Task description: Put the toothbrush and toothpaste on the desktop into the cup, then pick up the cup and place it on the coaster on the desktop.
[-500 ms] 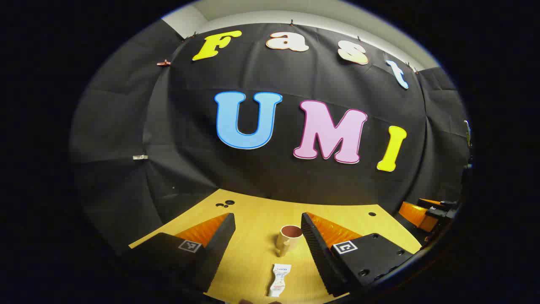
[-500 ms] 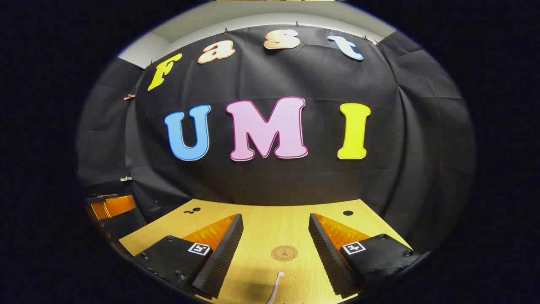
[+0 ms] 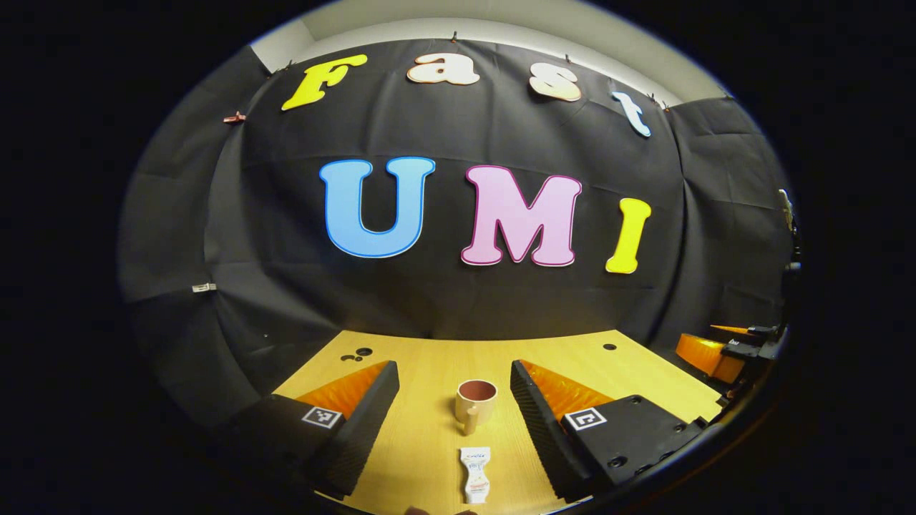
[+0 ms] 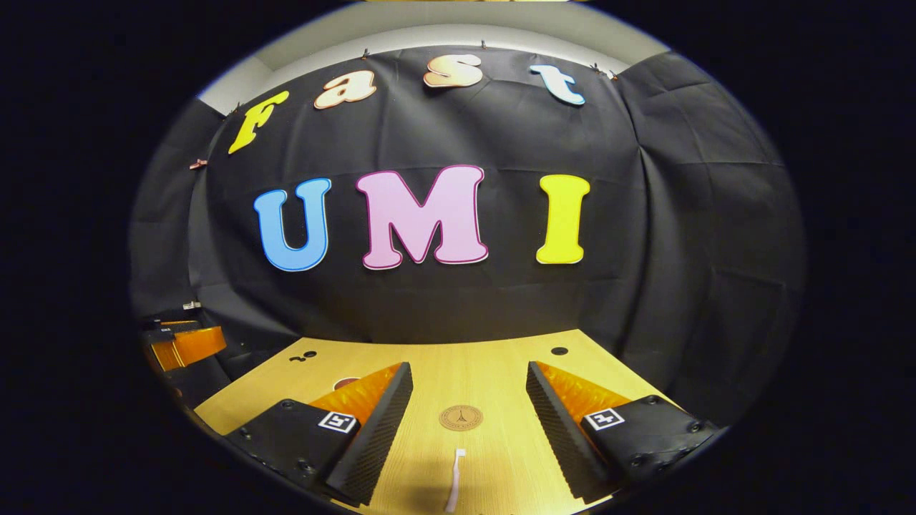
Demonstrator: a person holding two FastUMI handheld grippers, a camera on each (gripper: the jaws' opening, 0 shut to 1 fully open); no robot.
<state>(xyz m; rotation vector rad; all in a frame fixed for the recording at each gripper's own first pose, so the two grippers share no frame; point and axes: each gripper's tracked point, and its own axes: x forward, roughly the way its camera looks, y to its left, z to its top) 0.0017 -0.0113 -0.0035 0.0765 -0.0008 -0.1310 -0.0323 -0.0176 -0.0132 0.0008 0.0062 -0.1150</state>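
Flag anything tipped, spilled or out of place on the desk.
Nothing stands out. The cup stands upright, the toothpaste lies flat in front of it, and the toothbrush lies flat short of the coaster. No spills.

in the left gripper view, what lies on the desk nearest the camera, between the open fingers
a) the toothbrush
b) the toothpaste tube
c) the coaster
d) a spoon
b: in the left gripper view the toothpaste tube lies flat on the desk between the left gripper's open fingers, nearer the camera than the cup standing beyond it.
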